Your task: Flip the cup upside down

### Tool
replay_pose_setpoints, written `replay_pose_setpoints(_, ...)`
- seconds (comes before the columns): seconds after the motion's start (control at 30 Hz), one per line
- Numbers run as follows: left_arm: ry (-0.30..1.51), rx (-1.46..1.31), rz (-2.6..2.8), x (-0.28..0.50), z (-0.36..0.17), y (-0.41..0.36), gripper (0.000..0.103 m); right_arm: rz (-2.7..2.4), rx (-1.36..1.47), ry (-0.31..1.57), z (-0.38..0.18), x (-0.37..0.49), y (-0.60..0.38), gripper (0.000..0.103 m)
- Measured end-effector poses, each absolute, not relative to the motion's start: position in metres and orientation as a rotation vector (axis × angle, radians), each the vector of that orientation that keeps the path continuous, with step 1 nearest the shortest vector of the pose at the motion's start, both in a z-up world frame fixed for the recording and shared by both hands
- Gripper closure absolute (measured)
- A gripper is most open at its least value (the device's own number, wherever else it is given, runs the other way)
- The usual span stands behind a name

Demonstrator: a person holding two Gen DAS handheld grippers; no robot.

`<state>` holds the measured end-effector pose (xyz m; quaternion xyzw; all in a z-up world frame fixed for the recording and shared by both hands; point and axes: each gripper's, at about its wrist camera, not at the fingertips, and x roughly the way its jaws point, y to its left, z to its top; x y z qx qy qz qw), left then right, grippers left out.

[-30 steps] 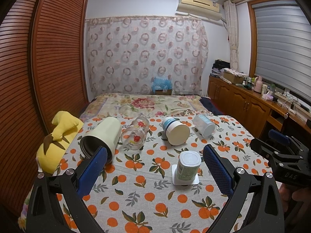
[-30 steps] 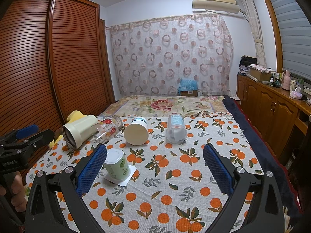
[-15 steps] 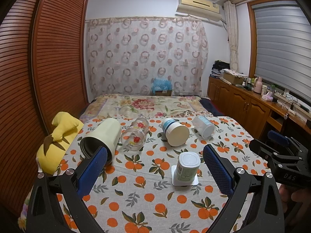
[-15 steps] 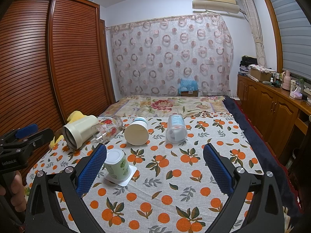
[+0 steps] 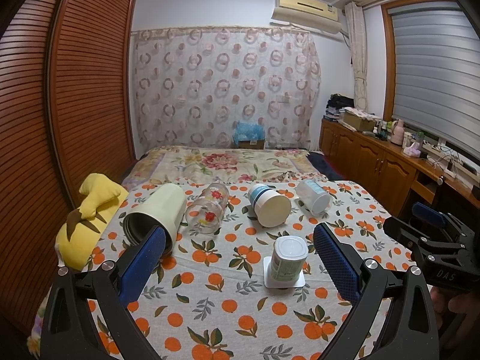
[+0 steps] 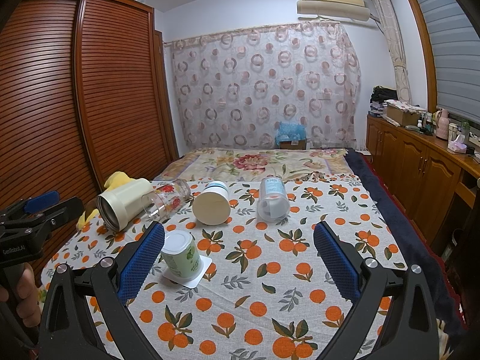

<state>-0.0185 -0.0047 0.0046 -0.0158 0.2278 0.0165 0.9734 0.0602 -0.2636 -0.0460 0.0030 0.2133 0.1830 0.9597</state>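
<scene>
A green and white cup (image 5: pixel 288 258) stands upside down on a white square coaster (image 5: pixel 283 282) on the orange-print cloth; it also shows in the right wrist view (image 6: pixel 181 255). My left gripper (image 5: pixel 240 265) is open and empty, held back from the cup, which sits between its blue fingers (image 5: pixel 336 262). My right gripper (image 6: pixel 239 265) is open and empty, with the cup beside its left finger (image 6: pixel 141 262). Each gripper shows at the edge of the other's view.
Behind lie a cream tumbler (image 5: pixel 156 214), a floral glass (image 5: pixel 207 211), a white and blue cup (image 5: pixel 268 205) and a clear plastic cup (image 5: pixel 313 196), all on their sides. A yellow plush (image 5: pixel 87 222) sits at the left edge. Wardrobe left, wooden cabinets right.
Nothing has visibly moved apart from a slight drift of both views. The cup stays on its coaster and both grippers stay open.
</scene>
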Motion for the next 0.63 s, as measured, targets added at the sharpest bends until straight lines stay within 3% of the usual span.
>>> replay_pose_setpoints(0.63, 0.459, -0.035, 0.036, -0.0191, 0.006, -0.0047, 0.008, 0.371, 0.007, 0.431, -0.0463, 0.0602, -0.2638, 0.003)
